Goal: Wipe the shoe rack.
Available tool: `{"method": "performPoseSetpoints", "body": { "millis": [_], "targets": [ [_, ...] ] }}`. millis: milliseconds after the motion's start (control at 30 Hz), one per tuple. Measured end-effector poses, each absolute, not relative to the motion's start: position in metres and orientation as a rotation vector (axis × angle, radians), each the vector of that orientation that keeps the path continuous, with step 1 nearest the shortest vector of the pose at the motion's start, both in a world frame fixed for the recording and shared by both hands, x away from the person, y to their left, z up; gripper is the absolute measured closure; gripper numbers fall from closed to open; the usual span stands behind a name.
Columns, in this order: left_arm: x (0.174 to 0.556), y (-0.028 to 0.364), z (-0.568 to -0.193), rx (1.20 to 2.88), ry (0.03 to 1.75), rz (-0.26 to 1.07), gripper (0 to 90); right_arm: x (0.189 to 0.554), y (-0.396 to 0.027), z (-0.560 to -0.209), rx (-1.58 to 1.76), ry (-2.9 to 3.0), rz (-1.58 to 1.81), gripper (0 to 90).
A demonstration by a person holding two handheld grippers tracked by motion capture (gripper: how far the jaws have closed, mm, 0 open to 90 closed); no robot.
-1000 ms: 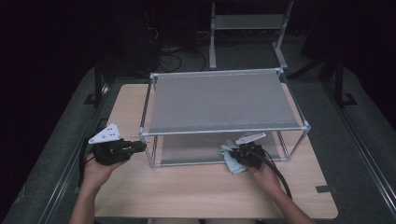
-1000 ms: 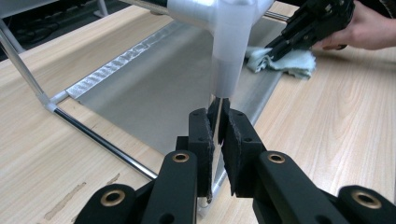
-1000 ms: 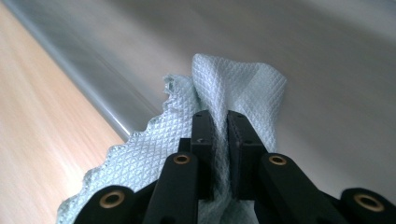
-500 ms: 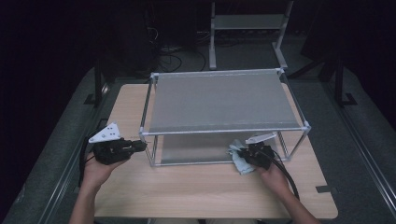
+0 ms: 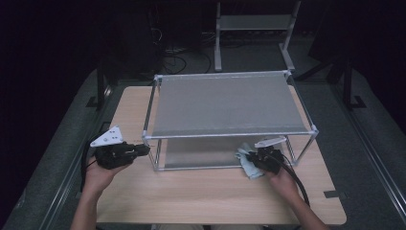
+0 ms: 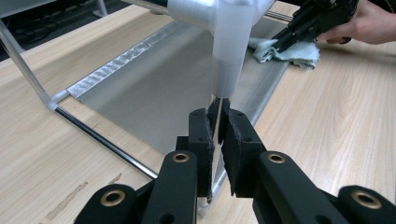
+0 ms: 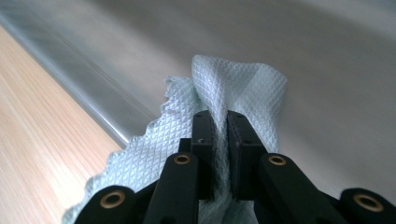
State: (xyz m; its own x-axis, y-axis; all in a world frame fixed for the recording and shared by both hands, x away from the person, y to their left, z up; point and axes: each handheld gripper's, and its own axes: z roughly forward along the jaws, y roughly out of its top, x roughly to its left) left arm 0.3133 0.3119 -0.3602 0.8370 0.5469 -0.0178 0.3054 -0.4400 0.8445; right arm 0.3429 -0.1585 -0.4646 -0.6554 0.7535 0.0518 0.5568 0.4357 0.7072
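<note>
A metal rack (image 5: 230, 103) with two grey mesh shelves stands on the wooden table. My left gripper (image 5: 143, 150) is at its front left corner, shut on the thin upright post (image 6: 217, 105) just below the white corner joint (image 6: 229, 56). My right gripper (image 5: 252, 155) is at the front right of the lower shelf, shut on a pale blue-green cloth (image 5: 246, 165). In the right gripper view the waffle-textured cloth (image 7: 243, 88) bunches up between the pads of my right gripper (image 7: 220, 121) and rests on the lower shelf (image 7: 289, 42). The left gripper view shows the cloth (image 6: 299, 50) under the right gripper (image 6: 286, 39).
The lower shelf's front rail (image 7: 88, 84) runs beside the cloth, with bare wooden table (image 5: 201, 191) in front of it. A strip of tape (image 5: 332, 194) lies near the table's right front corner. A second rack (image 5: 253, 24) stands on the floor behind the table.
My right gripper has shifted a little to the right along the lower shelf's front edge, and the cloth has gone with it. The left gripper has stayed on the post.
</note>
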Motion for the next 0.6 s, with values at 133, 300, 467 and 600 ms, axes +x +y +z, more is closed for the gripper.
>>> {"method": "performPoseSetpoints", "body": {
  "millis": [133,300,467,600],
  "targets": [
    [0.314,0.313,-0.36,2.056,0.629,0.319,81.7,0.342,-0.154,-0.464,1.076,2.432,1.022,81.7],
    [0.313,0.311,-0.36,2.065,0.622,0.319,81.7,0.339,-0.181,-0.465,1.184,2.378,1.035,81.8],
    [0.313,0.312,-0.36,2.062,0.626,0.32,81.7,0.341,-0.152,-0.467,1.108,2.403,1.058,81.7],
    [0.312,0.311,-0.36,2.062,0.623,0.317,81.7,0.338,-0.17,-0.465,1.121,2.389,1.009,81.9]
  ]
}}
